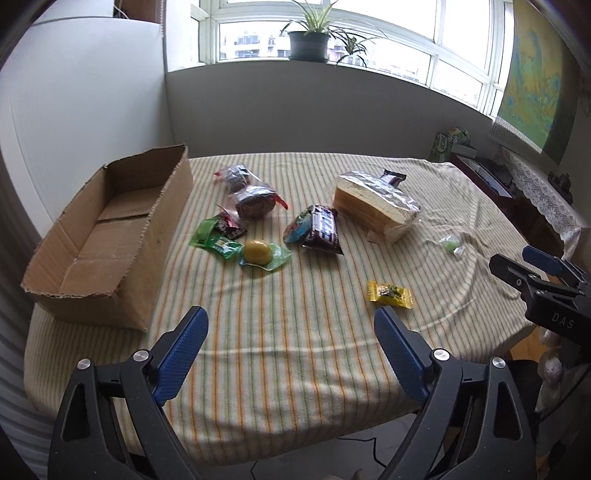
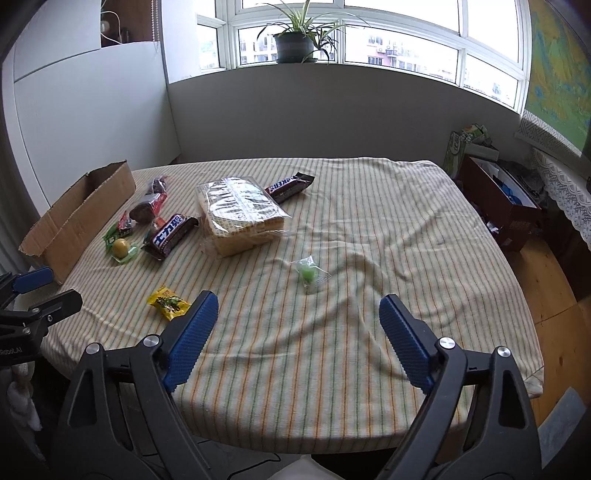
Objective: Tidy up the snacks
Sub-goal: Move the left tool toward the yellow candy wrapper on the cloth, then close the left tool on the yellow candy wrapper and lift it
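I am holding my left tongs (image 1: 291,345) and right tongs (image 2: 298,330) spread and empty over the striped tablecloth's (image 1: 295,332) near edge, ready for the yellow foil candy wrapper (image 1: 390,294), bound for the open brown cardboard box (image 1: 110,236).

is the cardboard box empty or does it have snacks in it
Empty: the cardboard box shows only its bare floor in the left wrist view.

box (image 1: 92,236) 1 | chocolate bars (image 2: 170,235) 2 | bread bag (image 2: 242,210) 1 | muffins (image 1: 255,205) 2

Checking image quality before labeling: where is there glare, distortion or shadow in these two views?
Left wrist: window blown out, table edge bowed by fisheye, bread bag glinting. Right wrist: window also overexposed, dark corner vignetting, soft shadows in the cloth's wrinkles, snacks sharp.
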The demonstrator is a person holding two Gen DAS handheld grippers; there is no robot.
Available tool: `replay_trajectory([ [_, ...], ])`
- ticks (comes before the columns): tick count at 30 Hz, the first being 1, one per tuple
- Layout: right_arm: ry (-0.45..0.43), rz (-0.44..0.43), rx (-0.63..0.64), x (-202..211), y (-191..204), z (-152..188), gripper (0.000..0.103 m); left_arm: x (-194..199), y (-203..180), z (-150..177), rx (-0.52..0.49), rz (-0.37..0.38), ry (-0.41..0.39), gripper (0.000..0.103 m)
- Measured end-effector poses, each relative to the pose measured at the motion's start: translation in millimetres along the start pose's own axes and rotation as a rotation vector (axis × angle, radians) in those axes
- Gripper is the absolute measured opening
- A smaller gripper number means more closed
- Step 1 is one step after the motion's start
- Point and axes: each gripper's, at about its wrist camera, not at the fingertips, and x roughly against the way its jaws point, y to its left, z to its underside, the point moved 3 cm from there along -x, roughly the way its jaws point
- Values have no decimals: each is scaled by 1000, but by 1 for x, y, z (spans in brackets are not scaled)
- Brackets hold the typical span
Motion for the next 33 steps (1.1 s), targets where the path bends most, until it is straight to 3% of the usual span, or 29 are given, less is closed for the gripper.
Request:
replay_trajectory([
  [4,13,-4,25,-17,-12,-6,87,-14,-20,0,-22,56,49,85],
  [9,71,-62,51,-42,-15,-10,73,-32,-39,0,-40,103,104,79],
  [12,94,-91,57,-55,-17,-13,72,-47,-48,1,-49,116,145,70],
  [17,128,-154,27,-71,-22,-14,63,-63,-59,-1,-67,120,183,69],
  [25,161,-205,38,-90,-21,-17,58,-77,-64,-6,-101,86,182,69],
  [33,169,-193,72,-97,-12,-20,40,-79,-64,-4,-128,74,164,67],
])
